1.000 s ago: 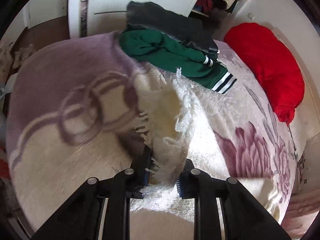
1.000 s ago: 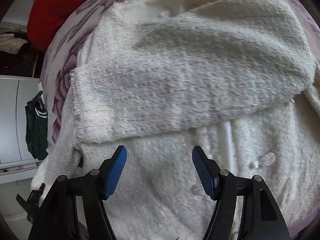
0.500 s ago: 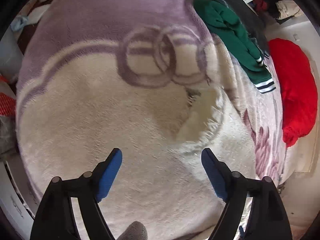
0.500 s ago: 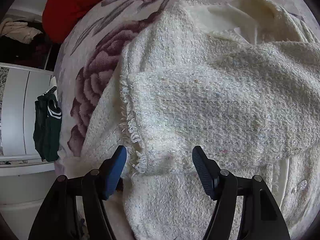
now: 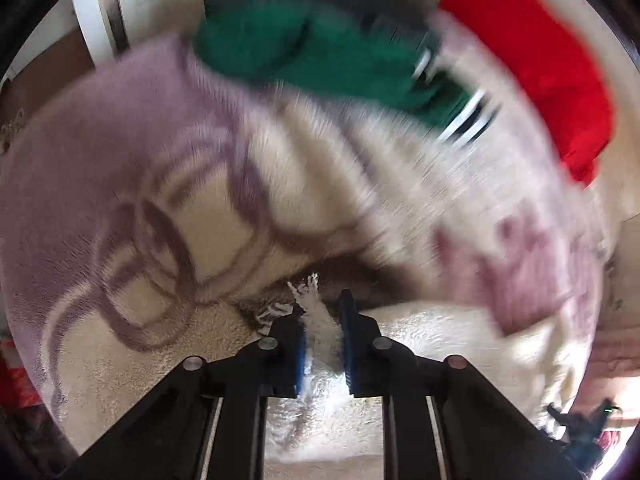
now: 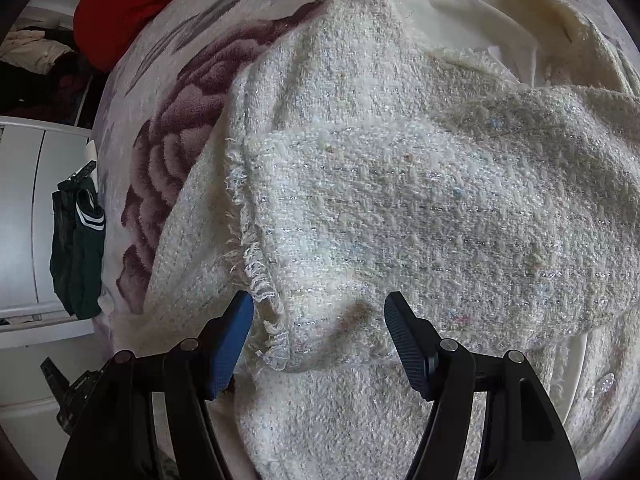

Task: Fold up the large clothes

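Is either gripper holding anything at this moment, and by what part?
The left gripper is shut on the frayed, fringed edge of the white tweed garment. The right gripper is open above the garment's folded sleeve, holding nothing.

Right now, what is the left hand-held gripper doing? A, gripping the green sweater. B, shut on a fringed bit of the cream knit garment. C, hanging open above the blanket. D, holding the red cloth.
B: the left hand-held gripper has its blue pads pinched on a fringed edge of the cream knit garment, with white threads sticking out past the tips; the green sweater lies far off.
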The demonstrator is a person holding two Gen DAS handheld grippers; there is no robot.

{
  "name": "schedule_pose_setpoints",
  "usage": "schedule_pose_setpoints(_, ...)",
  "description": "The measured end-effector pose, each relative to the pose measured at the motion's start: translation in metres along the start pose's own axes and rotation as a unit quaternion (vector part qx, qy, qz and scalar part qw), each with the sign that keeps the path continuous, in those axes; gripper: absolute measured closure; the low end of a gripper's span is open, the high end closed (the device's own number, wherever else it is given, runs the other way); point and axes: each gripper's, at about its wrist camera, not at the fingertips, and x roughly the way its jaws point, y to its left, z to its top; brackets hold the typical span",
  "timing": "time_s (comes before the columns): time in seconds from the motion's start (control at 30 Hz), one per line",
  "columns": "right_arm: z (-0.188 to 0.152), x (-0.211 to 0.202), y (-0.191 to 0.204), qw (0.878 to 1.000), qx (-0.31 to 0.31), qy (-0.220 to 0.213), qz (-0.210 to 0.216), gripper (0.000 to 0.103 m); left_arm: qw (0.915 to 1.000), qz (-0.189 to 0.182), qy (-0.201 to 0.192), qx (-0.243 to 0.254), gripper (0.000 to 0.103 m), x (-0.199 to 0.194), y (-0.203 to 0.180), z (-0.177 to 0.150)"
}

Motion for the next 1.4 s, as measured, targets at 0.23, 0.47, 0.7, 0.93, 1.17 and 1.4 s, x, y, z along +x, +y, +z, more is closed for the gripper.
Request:
schedule_pose_setpoints(0.23,0.005,-0.004,-0.006,1.0,0.012,-0.011,0.013,0.033,0.991,0.024,-0.074,-0.108,0.102,-0.045,0.055,-0.007)
schedule_pose_setpoints(0.47,-0.005,-0.005,-0.005,1.0,0.018,0.002,0.02,0.033,0.9806,-0.015,0.025,-0.194,0.094,-0.035,0.097,-0.055)
schedule_pose_setpoints(0.7,-0.018,-0.02,-0.01,1.0,0.004,-0.009,0.025,0.033,0.95,-0.157,0.086,-0.256,0.02,0.0,0.065,-0.145)
schedule_pose_setpoints(0.93,-0.02,-0.043,-0.04,0.999,0.035,-0.034,0.005,0.027,0.9462,-0.119,0.049,-0.297,0.018,0.065,0.012,-0.14)
schedule_pose_setpoints(1.17,0.002,-0.053,-0.059,0.998,0.027,-0.062,-0.021,0.027,0.9744,0.005,-0.041,-0.221,0.094,0.033,-0.041,-0.11)
schedule_pose_setpoints(1.4,0.015,-0.007,-0.052,0.997,-0.038,-0.01,-0.064,0.026,0.9767,0.009,-0.133,-0.168,0.098,-0.013,-0.074,-0.076)
